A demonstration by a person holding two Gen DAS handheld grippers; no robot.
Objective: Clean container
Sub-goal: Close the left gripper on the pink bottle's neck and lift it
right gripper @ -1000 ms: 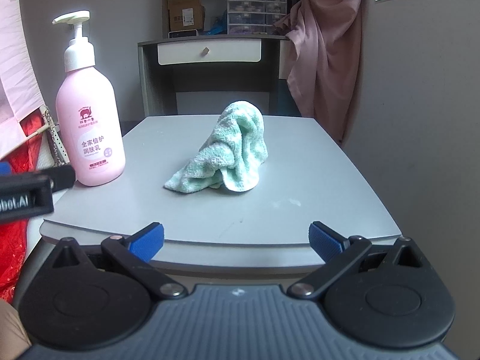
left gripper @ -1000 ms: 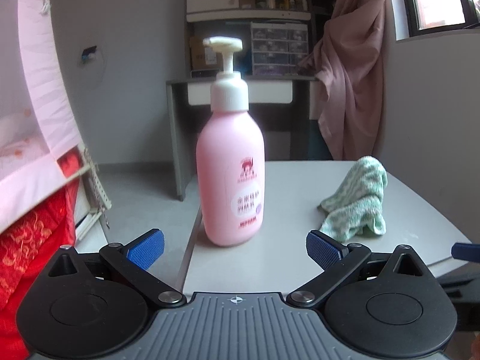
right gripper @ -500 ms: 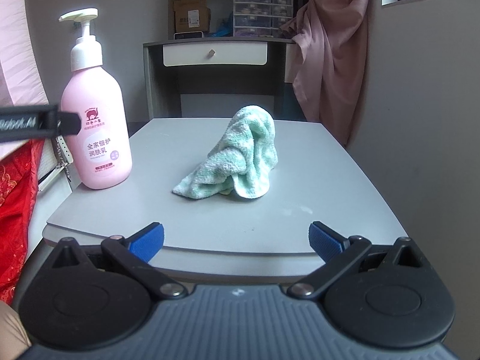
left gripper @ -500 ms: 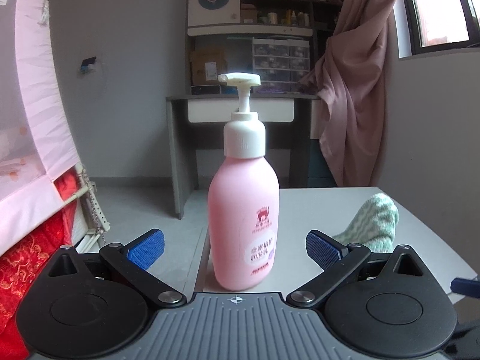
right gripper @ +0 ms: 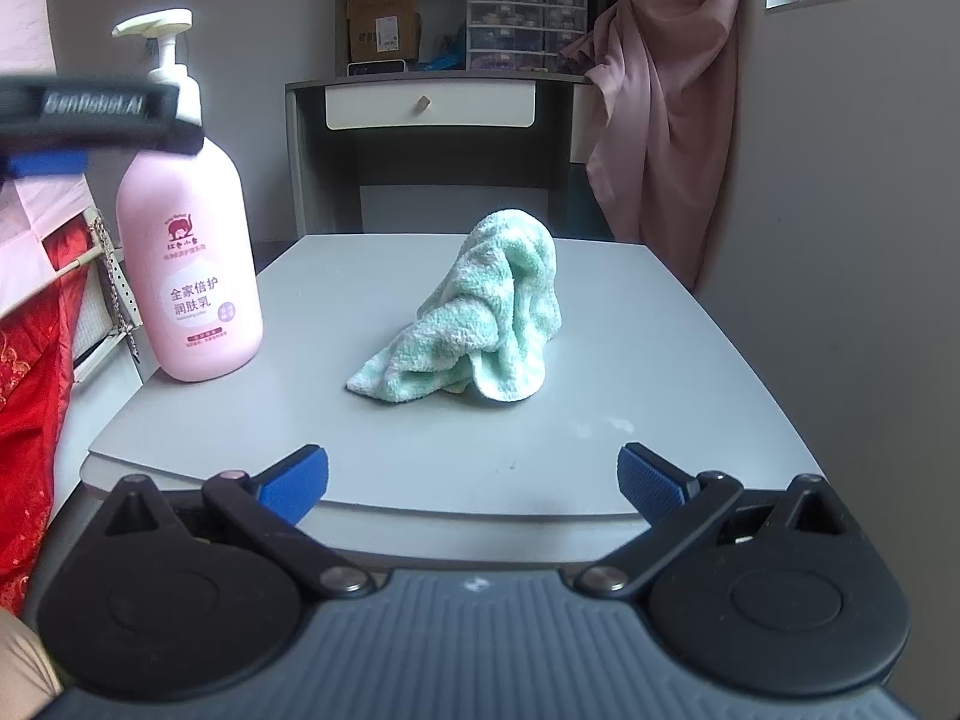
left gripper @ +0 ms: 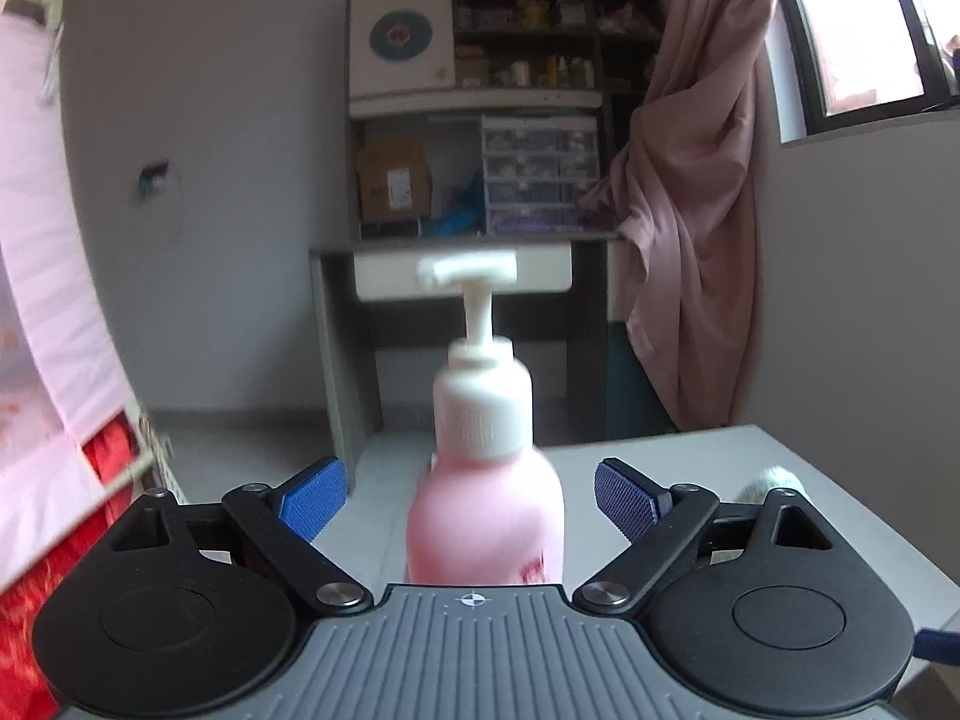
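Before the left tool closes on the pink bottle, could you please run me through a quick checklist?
1. Pink bottle upright on the table: ok.
2. Bottle centred between the left tool's pads: ok.
3. Left tool closing, pads not yet touching the bottle: ok.
4. Grip height, upper body below the white pump collar: ok.
5. Green cloth clear of the bottle: ok.
6. Right tool open and empty, cloth ahead: ok.

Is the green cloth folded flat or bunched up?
Bunched up. The green cloth sits in a crumpled, peaked heap on the grey table, right of the pink bottle.
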